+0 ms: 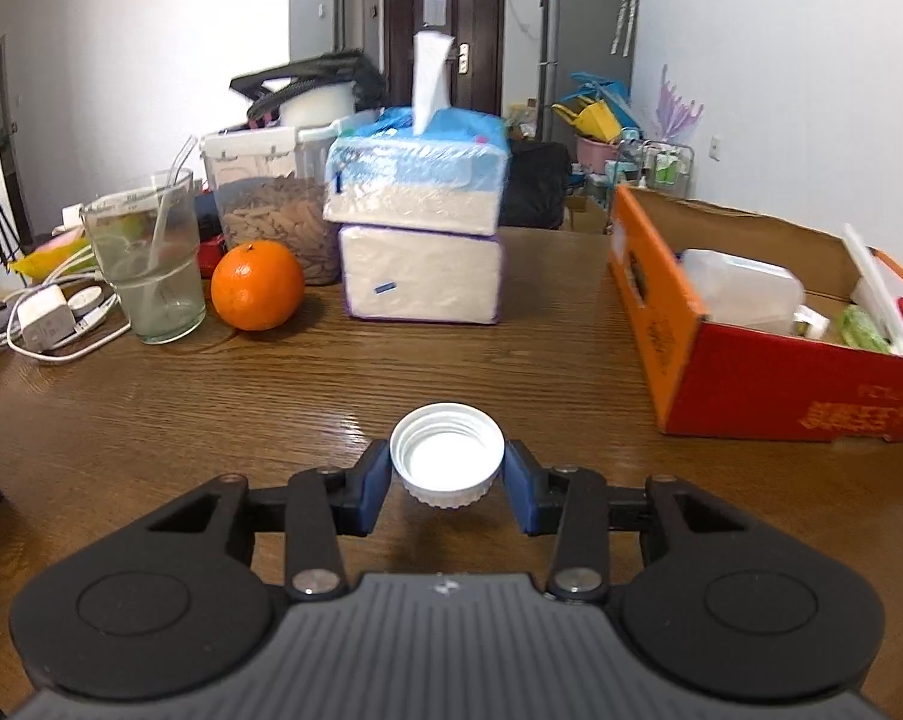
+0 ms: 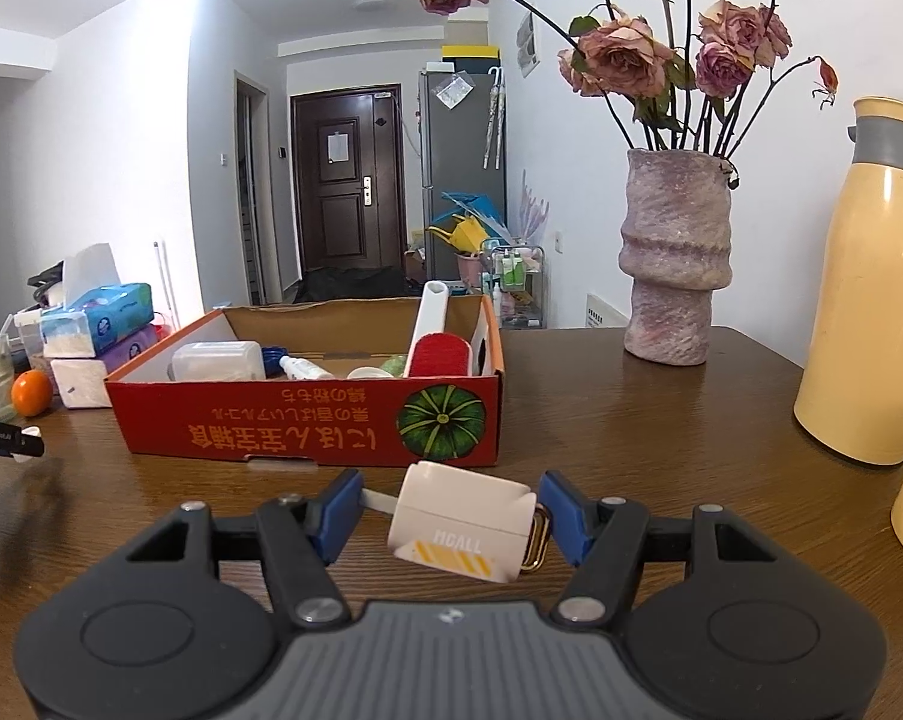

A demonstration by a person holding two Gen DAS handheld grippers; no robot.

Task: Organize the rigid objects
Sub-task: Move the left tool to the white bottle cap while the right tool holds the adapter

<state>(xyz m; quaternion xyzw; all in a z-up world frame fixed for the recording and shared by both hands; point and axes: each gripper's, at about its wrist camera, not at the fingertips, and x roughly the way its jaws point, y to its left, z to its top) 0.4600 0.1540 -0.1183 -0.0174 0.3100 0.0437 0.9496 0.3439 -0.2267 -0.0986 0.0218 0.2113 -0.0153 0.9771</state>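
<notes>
Left wrist view: left gripper (image 1: 447, 476) is clenched on a white bottle cap (image 1: 447, 457), open side up, just above the brown wood-grain tabletop (image 1: 331, 384) — orange (image 1: 257, 286), glass w/ straw (image 1: 149, 264), stacked tissue packs (image 1: 420, 240) at the back, red cardboard box (image 1: 769, 384) to the right, dark door down the hall. Right wrist view: right gripper (image 2: 448, 513) grasps a small white case (image 2: 462, 522) w/ gold ring, tilted, near the box's (image 2: 307, 420) front wall — vase of dried roses (image 2: 674, 258) and cream thermos (image 2: 865, 300) on the right of the tabletop (image 2: 661, 420).
</notes>
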